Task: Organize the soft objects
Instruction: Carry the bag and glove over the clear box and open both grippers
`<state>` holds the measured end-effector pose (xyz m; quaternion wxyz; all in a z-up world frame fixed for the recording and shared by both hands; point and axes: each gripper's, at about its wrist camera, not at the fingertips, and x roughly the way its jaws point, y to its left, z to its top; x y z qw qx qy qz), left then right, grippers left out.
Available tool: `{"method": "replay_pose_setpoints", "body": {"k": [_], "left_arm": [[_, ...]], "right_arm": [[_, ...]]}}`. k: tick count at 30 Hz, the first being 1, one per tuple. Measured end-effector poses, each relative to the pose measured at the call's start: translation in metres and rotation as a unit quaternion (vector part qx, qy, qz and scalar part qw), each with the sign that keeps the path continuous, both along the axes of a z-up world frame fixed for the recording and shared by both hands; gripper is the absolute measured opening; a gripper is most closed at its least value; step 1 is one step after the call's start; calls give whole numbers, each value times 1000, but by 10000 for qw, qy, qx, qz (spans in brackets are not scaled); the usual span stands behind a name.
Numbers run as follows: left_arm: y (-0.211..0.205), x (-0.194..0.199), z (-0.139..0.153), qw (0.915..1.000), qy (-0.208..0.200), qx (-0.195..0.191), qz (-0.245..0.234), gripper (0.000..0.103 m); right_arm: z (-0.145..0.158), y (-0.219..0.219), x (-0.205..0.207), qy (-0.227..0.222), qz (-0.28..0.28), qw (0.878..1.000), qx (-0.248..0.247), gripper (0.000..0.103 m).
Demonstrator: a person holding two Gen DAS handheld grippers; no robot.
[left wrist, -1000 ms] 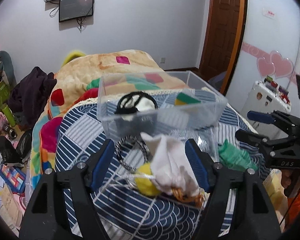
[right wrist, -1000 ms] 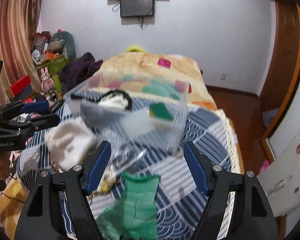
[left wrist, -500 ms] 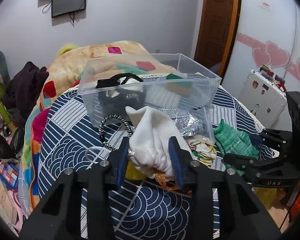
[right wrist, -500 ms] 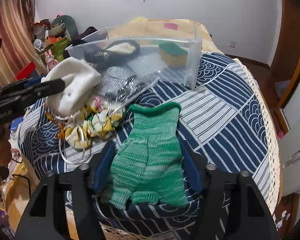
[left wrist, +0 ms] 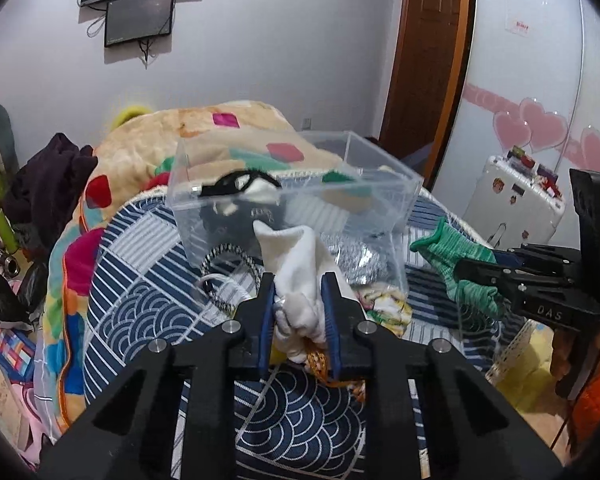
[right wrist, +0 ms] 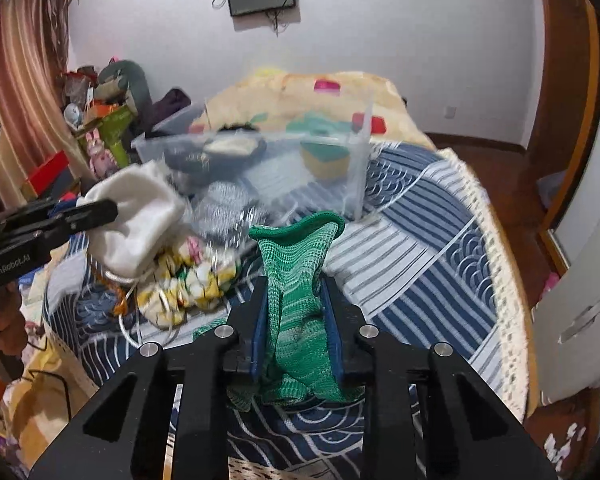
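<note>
A: Left gripper?
B: Clamped on a white cloth, jaws pressed to both sides. Cloth raised off the table, top end flaring above the fingertips. Seen from the right wrist as a white bundle pinched by the left gripper at far left.

A: Right gripper?
B: Clamped on a green knit. Ribbed cuff upward, rest bunched below between the fingers. Confirmed from the left wrist: green knit hanging from the right gripper at the right edge.

A: Bin?
B: Clear bin beyond both grippers, on a round table under a blue patterned cover. Open top. Inside: a black-and-white item at left, a yellow-green sponge at right.

A: Loose items on the cover?
B: Silver crinkled piece just in front of the bin. Floral cloth near it, partly blurred. Black-and-white cord left of the white cloth. Orange braided cord showing under the left gripper's load; whether caught in the jaws, cannot tell.

A: Surroundings?
B: Bed with patchwork blanket behind the bin. Wall screen above. Brown door at right.
</note>
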<state>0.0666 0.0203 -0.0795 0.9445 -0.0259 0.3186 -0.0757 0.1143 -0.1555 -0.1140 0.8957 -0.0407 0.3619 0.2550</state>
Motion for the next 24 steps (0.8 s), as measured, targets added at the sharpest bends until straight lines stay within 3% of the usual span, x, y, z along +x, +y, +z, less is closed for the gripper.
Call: {"method": "replay_pose_setpoints", "body": {"k": [13, 24], "left_arm": [[14, 7, 46, 9979, -548, -316, 108, 22], [18, 41, 65, 9957, -817, -185, 384, 22]], "right_arm": [[54, 1, 13, -785, -85, 9960, 427, 23], [77, 30, 39, -1145, 61, 9913, 643, 23]]}}
